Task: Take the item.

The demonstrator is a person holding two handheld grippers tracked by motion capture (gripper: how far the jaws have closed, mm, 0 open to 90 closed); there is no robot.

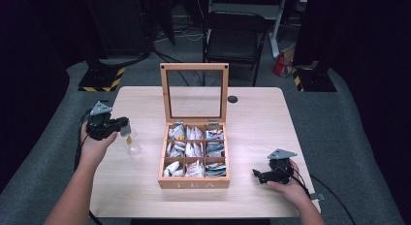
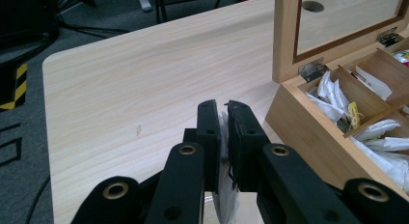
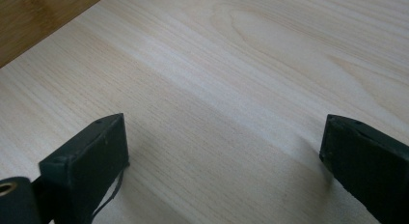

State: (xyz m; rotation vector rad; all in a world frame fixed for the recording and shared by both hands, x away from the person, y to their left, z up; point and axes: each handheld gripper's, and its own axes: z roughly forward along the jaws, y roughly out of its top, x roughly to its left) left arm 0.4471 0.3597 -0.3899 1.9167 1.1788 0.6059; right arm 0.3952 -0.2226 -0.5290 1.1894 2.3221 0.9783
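Observation:
An open wooden tea box (image 1: 194, 183) sits mid-table with its glass lid (image 1: 194, 93) standing upright. Its compartments hold several tea bags (image 1: 195, 148). To the left of the box, my left gripper (image 1: 124, 124) is shut on a white tea bag (image 1: 126, 132) just above a small clear glass (image 1: 132, 144). In the left gripper view the jaws (image 2: 224, 110) pinch the white tea bag (image 2: 224, 125), and the box (image 2: 313, 132) lies to the right. My right gripper (image 1: 256, 175) rests low on the table right of the box, open, with only bare wood between its fingers (image 3: 224, 137).
The light wooden table (image 1: 252, 123) has a round cable hole (image 1: 233, 99) behind the box. A black folding chair (image 1: 232, 40) stands beyond the far edge. Cables trail from both grippers off the table's sides.

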